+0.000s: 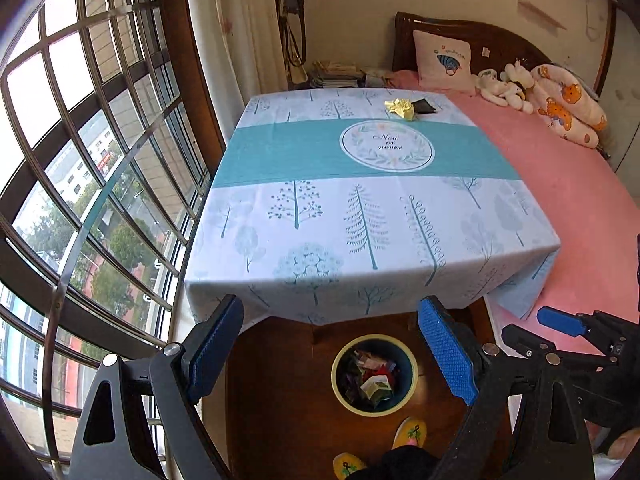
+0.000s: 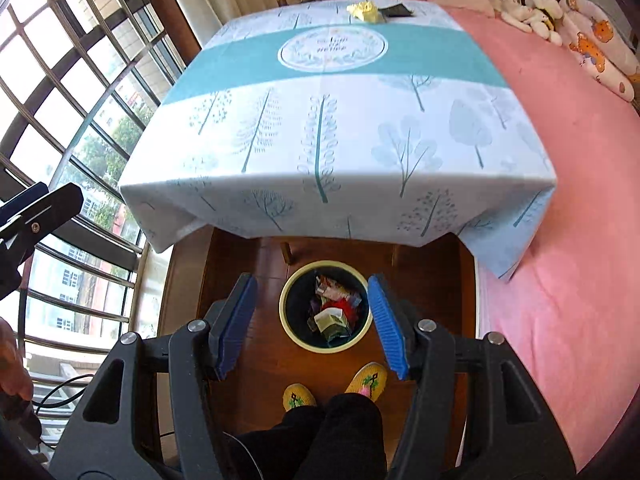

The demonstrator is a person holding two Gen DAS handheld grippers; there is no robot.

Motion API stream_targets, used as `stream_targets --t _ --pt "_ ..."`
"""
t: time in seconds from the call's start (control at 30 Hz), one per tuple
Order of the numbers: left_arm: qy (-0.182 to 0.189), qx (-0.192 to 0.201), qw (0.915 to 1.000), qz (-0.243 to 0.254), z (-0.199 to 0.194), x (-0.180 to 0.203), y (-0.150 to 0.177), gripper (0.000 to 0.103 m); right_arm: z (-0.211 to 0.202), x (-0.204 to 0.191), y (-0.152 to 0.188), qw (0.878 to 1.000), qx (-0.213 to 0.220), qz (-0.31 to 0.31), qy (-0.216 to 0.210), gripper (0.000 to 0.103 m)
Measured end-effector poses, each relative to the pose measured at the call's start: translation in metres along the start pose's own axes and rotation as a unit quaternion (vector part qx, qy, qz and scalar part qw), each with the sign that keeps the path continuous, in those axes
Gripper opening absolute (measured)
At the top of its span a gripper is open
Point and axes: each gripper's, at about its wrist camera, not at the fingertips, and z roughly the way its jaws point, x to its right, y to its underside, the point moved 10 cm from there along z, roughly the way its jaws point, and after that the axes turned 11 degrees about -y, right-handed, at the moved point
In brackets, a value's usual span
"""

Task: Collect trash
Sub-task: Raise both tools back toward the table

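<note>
A crumpled yellow wrapper (image 1: 400,108) and a flat black packet (image 1: 425,106) lie side by side at the far edge of the table (image 1: 320,216), which has a tree-print cloth. Both show in the right wrist view too, the wrapper (image 2: 363,12) and the packet (image 2: 396,10). A round bin (image 1: 410,394) with a cream rim stands on the floor in front of the table, holding several wrappers; it also shows in the right wrist view (image 2: 290,328). My left gripper (image 1: 332,348) is open and empty above the floor. My right gripper (image 2: 312,320) is open and empty over the bin.
A pink bed (image 1: 560,184) with pillows and soft toys runs along the table's right side. A barred window (image 1: 80,160) is close on the left. The person's yellow slippers (image 2: 368,378) stand on the wood floor just behind the bin.
</note>
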Motion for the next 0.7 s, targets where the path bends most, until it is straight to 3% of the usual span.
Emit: stream_targets --t 0.37,0.53,0.7 --pt "0.025 0.046 0.9986 0.012 -0.005 0.023 -0.088 0.09 -0.054 0.017 -0.095 0.997 0.074 -0.015 0.025 0.054" --pt "0.025 0.055 0.9981 0.016 0.023 0.052 -0.144 0.09 -0.045 0.045 -0.161 0.995 0.092 -0.025 0.023 0.055" --pt "0.014 0.046 0.9987 0.015 0.082 0.097 -0.213 0.09 -0.014 0.09 -0.247 0.995 0.095 -0.039 0.006 0.055"
